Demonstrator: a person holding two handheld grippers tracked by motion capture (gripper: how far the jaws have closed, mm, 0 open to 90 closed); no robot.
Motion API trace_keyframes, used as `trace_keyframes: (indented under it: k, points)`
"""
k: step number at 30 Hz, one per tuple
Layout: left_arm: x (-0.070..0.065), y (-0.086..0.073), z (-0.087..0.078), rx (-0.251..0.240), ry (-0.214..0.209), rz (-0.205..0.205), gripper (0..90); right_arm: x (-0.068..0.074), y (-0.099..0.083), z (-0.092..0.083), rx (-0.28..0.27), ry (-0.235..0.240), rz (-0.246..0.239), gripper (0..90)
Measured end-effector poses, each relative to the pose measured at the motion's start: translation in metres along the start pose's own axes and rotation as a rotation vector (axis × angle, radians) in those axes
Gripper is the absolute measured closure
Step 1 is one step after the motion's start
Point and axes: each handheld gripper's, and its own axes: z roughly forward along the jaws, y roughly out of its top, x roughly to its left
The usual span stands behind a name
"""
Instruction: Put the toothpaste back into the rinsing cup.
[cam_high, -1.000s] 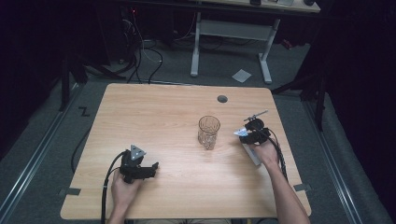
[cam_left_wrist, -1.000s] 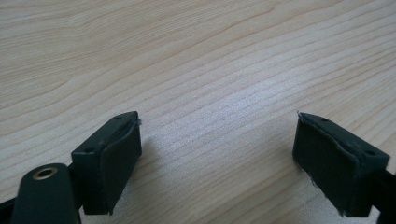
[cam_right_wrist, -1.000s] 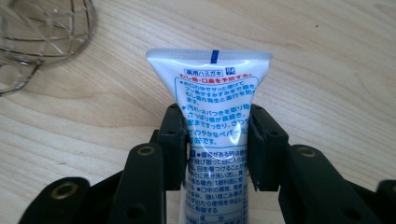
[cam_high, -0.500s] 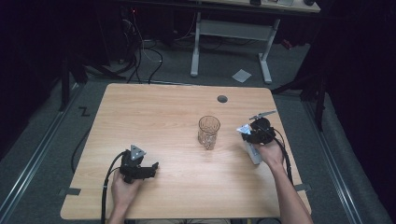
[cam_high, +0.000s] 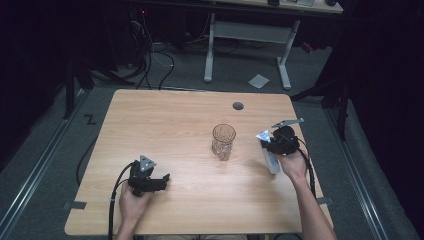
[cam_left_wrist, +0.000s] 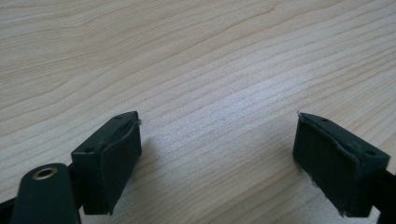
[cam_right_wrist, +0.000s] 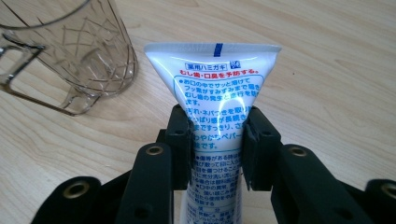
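Note:
A white toothpaste tube (cam_right_wrist: 217, 88) with red and blue print is clamped between the jaws of my right gripper (cam_right_wrist: 217, 140), its flat crimped end pointing away from me. In the high view that gripper (cam_high: 280, 142) is held above the table's right side, with the tube (cam_high: 270, 159) reaching down toward the person's hand. A clear patterned glass cup (cam_high: 223, 141) stands upright near the table's middle, left of the tube; the right gripper view has the cup (cam_right_wrist: 70, 51) at upper left. My left gripper (cam_high: 150, 181) rests low at the front left, open over bare wood (cam_left_wrist: 215, 140).
The wooden table (cam_high: 165, 120) has a round dark cable hole (cam_high: 238, 106) near its far edge. Black cables trail from both grippers over the front edge. Beyond the table stand a white desk frame (cam_high: 250, 35) and a scrap of paper on the floor (cam_high: 258, 80).
My right gripper has turned and lifted the tube, so its crimped end now points toward the cup. The left gripper has stayed still.

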Motion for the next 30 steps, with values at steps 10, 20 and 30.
trace_keyframes:
  k: [10,20,30]
  points:
    - [0.000,0.000,0.000,0.000,0.000,0.000,15.7,0.010,0.003,-0.016,-0.063,0.031,-0.028,67.8]
    - [0.000,0.000,0.000,0.000,0.000,0.000,15.7,0.021,0.007,-0.028,-0.130,0.077,-0.046,67.7]
    - [0.000,0.000,0.000,0.000,0.000,0.000,15.7,0.033,0.014,-0.036,-0.185,0.109,-0.071,67.7]
